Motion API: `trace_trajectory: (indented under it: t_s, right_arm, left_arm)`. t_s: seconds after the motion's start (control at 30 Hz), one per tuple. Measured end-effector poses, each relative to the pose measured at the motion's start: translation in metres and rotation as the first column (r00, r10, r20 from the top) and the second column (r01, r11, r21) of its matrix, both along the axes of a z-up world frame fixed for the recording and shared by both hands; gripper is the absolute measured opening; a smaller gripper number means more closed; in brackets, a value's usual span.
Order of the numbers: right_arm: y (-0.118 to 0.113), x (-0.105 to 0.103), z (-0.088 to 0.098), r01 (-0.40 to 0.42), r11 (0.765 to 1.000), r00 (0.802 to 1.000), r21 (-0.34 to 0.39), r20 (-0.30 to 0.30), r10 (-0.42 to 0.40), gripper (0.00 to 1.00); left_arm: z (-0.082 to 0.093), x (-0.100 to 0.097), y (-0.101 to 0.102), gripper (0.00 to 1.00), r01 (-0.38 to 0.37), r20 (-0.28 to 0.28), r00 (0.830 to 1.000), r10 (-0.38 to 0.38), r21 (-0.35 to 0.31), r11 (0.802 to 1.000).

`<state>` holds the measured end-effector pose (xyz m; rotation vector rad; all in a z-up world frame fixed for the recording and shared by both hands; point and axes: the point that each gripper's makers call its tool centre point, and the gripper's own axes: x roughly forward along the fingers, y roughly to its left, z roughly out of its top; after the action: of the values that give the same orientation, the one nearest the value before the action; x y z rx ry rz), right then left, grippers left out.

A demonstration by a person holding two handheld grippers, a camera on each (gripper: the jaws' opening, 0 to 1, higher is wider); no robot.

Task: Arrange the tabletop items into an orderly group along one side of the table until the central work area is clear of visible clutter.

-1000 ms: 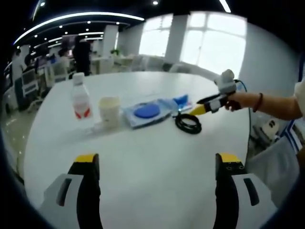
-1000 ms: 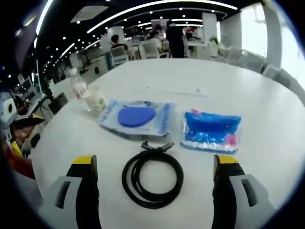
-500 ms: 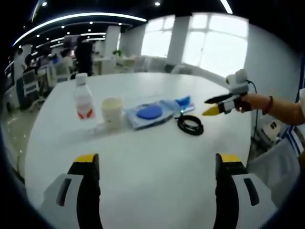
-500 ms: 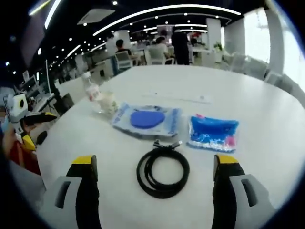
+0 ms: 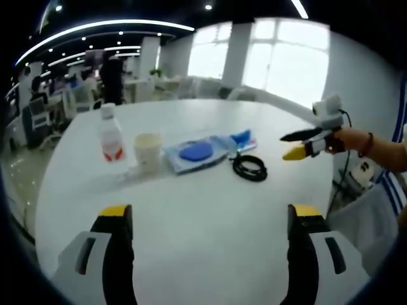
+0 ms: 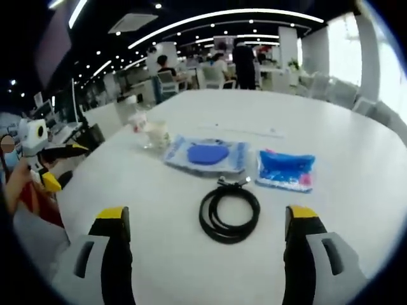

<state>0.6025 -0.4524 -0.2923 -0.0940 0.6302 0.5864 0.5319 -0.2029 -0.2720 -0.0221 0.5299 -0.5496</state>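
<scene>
- The right gripper [image 6: 206, 254] hangs with its jaws spread wide and nothing held; the coiled black cable [image 6: 229, 213] lies straight ahead, between them.
- The left gripper [image 5: 206, 254], also spread and unladen, sits well farther from it.

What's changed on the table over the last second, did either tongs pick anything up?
Nothing was picked up. The right tongs drew back from the black cable coil, away from the table's middle, still open and empty. The left tongs stayed put, open. The coil, the blue pouch, the disc packet, the paper cup and the bottle lie as before.
</scene>
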Motion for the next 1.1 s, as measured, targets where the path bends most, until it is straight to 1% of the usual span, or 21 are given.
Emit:
trace_trajectory:
  t_s: [0.13,0.27,0.4,0.63,0.83,1.1]
  right_arm:
    - [-0.001,-0.013,0.006,-0.003,1.0,1.0,0.001,0.012,0.003,0.99]
    - [-0.003,-0.028,0.01,-0.007,1.0,1.0,0.012,0.012,0.007,0.99]
    - [-0.007,-0.04,0.016,-0.004,1.0,0.999,-0.004,0.04,0.004,0.99]
    - [-0.011,-0.059,0.025,0.0,1.0,0.999,0.024,0.052,-0.001,0.99]
    - [-0.014,-0.068,0.024,0.005,0.999,0.999,0.038,0.048,-0.007,0.99]
    - [-0.018,-0.083,0.017,0.036,0.997,0.999,0.065,0.034,-0.039,0.99]
  left_arm:
    - [0.003,-0.013,0.002,0.97,-0.005,0.002,1.0,0.005,0.009,1.0]
    - [0.003,-0.02,0.002,0.97,-0.005,0.004,1.0,0.005,0.01,1.0]
    - [0.004,-0.028,0.0,0.97,-0.002,0.005,1.0,0.002,0.017,1.0]
    - [0.007,-0.037,-0.008,0.96,0.001,0.01,1.0,-0.001,0.014,1.0]
    - [0.008,-0.045,-0.013,0.96,0.003,0.017,1.0,-0.003,0.014,1.0]
    - [-0.001,-0.051,-0.015,0.95,-0.008,0.012,1.0,0.008,0.009,1.0]
